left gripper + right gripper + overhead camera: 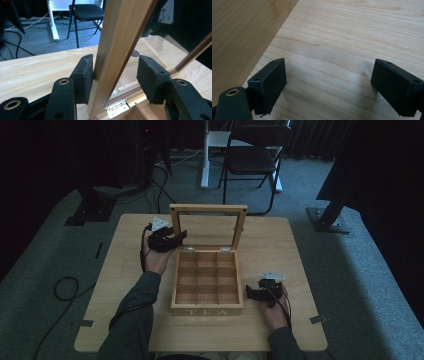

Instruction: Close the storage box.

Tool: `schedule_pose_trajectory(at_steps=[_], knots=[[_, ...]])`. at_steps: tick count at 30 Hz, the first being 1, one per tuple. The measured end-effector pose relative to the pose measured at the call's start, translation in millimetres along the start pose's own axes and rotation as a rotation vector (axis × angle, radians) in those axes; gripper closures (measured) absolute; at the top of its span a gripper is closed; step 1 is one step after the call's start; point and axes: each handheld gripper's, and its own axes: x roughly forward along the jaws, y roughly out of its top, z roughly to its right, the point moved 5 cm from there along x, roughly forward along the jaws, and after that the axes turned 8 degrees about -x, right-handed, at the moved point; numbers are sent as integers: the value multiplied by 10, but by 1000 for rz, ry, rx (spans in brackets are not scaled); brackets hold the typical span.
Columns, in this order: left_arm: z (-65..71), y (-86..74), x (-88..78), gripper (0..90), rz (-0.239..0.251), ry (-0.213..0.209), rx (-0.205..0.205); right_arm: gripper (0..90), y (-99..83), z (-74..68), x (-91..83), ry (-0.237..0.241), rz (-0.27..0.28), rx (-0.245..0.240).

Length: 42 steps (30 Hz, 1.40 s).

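Observation:
A wooden tea box [207, 310] with empty compartments stands mid-table, its glass-paned lid [207, 208] raised upright. My left gripper [179, 238] is at the lid's left side. In the left gripper view it [115, 77] is open and straddles the lid's wooden frame [120, 42]; one pad [83, 77] touches the wood, while the other stands clear of it on the glass [155, 50] side. My right gripper [251, 293] rests low on the table to the right of the box. It [329, 82] is open with nothing between its jaws, beside the box's side wall [237, 37].
The light wooden table [125, 320] has bare room on both sides of the box. Behind it on the carpet stand a black chair [252, 157] and a white desk leg [205, 155]. Cables [65, 287] lie on the floor at left.

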Motion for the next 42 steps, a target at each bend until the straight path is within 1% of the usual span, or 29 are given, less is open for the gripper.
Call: schedule_pose_trajectory(at_steps=[5,7,9,10,12,13,18,21,24,29,34,37,42], knots=[[4,5,-95,527,2,15,7,124,0,0,0,0,0,0],[-1,14,-153,563,16,17,0,124,0,0,0,0,0,0],[-2,27,-211,573,20,12,-7,124,0,0,0,0,0,0],[9,28,-233,574,20,12,-1,124,0,0,0,0,0,0],[42,24,-257,591,13,26,24,124,0,0,0,0,0,0],[60,28,-271,592,15,23,24,124,0,0,0,0,0,0],[103,58,-360,588,26,3,2,124,1,1,1,-2,2,-1],[117,60,-411,586,19,-1,-4,125,1,1,1,-2,2,0],[130,35,-439,584,14,-6,-12,125,1,0,1,-2,1,0],[139,-19,-467,582,14,-20,-37,125,0,-3,-1,0,0,3],[161,-43,-503,584,0,-18,-42,125,1,-1,0,-1,1,1],[175,-61,-527,586,-7,-16,-38,125,1,-1,0,-1,1,1],[195,-80,-556,588,-8,-18,-40,124,1,-1,1,-2,2,1]])
